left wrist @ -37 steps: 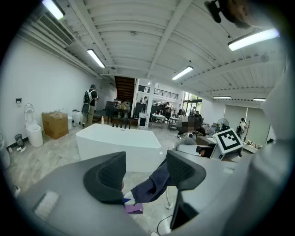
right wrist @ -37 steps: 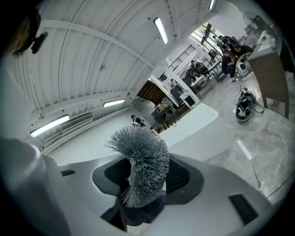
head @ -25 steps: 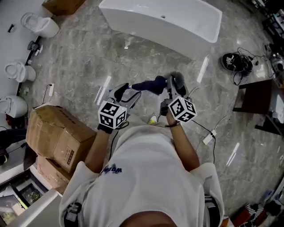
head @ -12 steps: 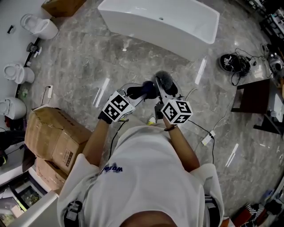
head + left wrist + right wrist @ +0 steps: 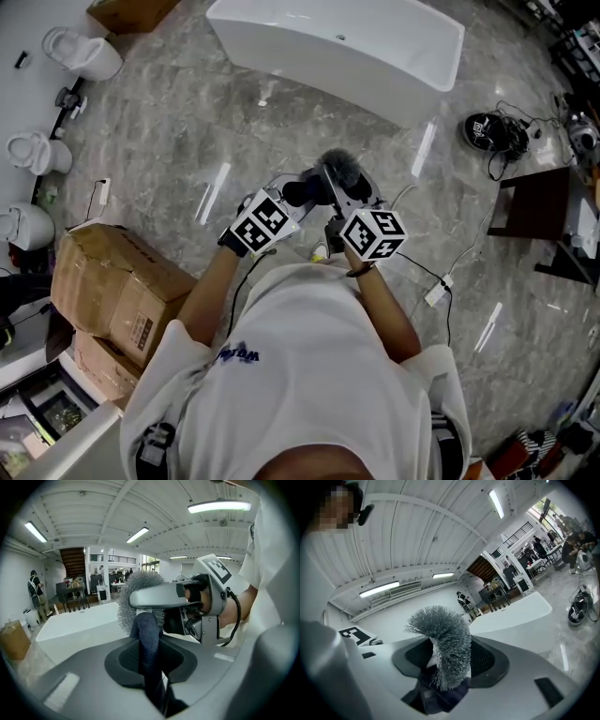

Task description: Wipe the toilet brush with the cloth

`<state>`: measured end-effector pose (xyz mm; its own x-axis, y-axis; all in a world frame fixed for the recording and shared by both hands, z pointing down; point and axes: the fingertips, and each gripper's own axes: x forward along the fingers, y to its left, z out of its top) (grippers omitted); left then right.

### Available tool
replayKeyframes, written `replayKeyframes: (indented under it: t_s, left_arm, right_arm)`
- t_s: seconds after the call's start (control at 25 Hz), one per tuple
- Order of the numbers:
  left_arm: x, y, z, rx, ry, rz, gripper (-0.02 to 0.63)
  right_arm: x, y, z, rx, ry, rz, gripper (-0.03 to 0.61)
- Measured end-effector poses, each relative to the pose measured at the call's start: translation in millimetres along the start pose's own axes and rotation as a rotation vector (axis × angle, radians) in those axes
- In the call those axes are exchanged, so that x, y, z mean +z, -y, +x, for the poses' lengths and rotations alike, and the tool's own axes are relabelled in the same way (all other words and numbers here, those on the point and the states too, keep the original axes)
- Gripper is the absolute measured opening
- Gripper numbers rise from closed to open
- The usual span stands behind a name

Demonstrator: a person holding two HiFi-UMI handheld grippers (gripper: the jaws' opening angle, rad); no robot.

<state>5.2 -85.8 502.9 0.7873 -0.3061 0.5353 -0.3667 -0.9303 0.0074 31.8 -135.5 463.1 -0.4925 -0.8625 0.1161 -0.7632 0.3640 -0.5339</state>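
We record wiping about to start: the left gripper (image 5: pixel 292 199), fingers just closed further, pinches the dark blue cloth (image 5: pixel 149 637) at the base of the grey bristled toilet brush (image 5: pixel 446 639), clamped just right in the fingers of the right gripper (image 5: pixel 345 192); next, we judge, strokes along the bristles.

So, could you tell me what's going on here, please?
A person standing near a white bathtub has tongs in each hand. The right tongs hold a toilet brush, its grey bristles sticking out past them. The left tongs have just been closing on a dark blue cloth, which is now pinched between them and reaches up to the bristles. The wiping looks about to start.
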Motion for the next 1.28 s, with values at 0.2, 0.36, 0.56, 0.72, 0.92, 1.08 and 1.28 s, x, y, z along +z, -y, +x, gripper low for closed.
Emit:
replayKeyframes:
  t_s: [0.2,0.36,0.56,0.72,0.92,1.08,1.28]
  left_arm:
    - [-5.1,5.8,-6.8,-0.1,-0.028,-0.029,0.041]
    - [-8.4,15.8,-12.2,-0.18,-0.063,-0.024,0.041]
    - [-12.4,23.2,-10.0,-0.194,-0.079,-0.015,0.041]
    - [-15.0,24.1,-13.5,-0.198,-0.075,-0.024,0.041]
    - [-19.9,26.1,-10.9,-0.18,-0.077,-0.042,0.043]
    - [-19.2,25.4,-4.9,-0.118,-0.038,-0.057,0.048]
    - [-24.2,35.7,9.8,-0.138,-0.111,-0.037,0.041]
  right_arm:
    - [4.6,-17.8,-0.6,0.199,-0.053,-0.279,0.248]
    - [3.6,-29.2,-0.2,0.292,-0.078,-0.326,0.316]
    - [-3.1,-31.2,-3.2,0.309,-0.117,-0.407,0.242]
    - [-8.6,-34.1,-0.8,0.308,-0.138,-0.4,0.249]
    - [-16.1,-27.9,0.1,0.261,-0.18,-0.377,0.233]
    - [-15.9,-26.0,1.9,0.222,-0.173,-0.39,0.221]
    - [-20.0,-19.2,-7.8,0.207,-0.2,-0.459,0.218]
